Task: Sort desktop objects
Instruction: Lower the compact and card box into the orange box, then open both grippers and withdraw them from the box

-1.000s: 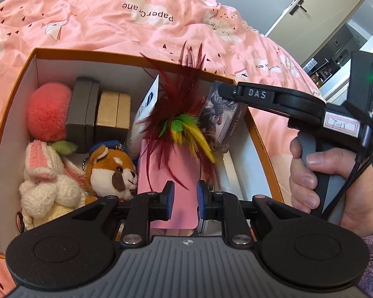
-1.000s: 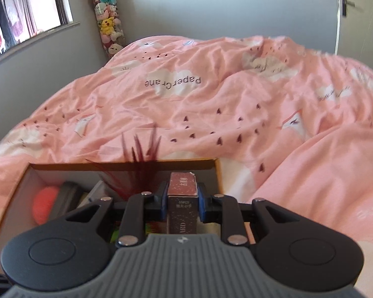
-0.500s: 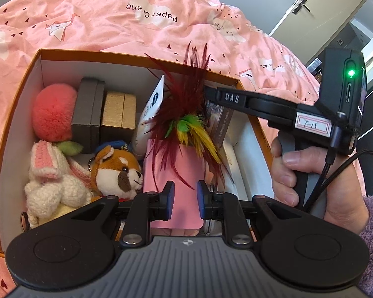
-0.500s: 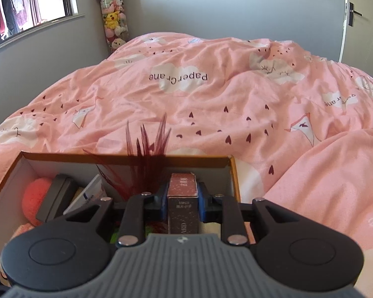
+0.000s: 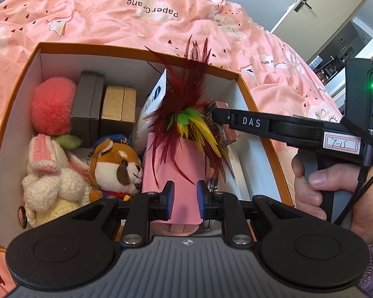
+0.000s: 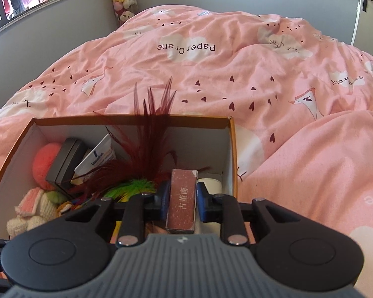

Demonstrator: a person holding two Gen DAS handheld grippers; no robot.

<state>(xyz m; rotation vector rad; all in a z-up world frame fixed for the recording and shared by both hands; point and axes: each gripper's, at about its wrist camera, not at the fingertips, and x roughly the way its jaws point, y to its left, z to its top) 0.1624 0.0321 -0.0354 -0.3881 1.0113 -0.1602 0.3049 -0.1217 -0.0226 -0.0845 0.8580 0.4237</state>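
An orange cardboard box (image 5: pixel 136 55) with white walls lies on the bed. My right gripper (image 6: pixel 182 195) is shut on a small red-brown card box (image 6: pixel 182 198) and holds it upright inside the box's right end, beside the red, green and yellow feather toy (image 5: pixel 186 116). In the left wrist view that right gripper (image 5: pixel 215 111) reaches in from the right, a hand (image 5: pixel 318 193) on its grip. My left gripper (image 5: pixel 185 200) hovers over the near side above a pink block (image 5: pixel 179 164), its pads a narrow gap apart with nothing between them.
The box also holds a pink pompom (image 5: pixel 52 104), a dark case (image 5: pixel 87 106), a gold box (image 5: pixel 118 106), a white tube (image 5: pixel 154 104), a knitted rabbit (image 5: pixel 52 173) and a red panda plush (image 5: pixel 116 166). Pink duvet (image 6: pixel 236 74) surrounds it; the orange rim (image 6: pixel 232 154) is close on the right.
The right gripper has sunk a little deeper into the box's right end with the card box and tipped downward. The left gripper has stayed put.
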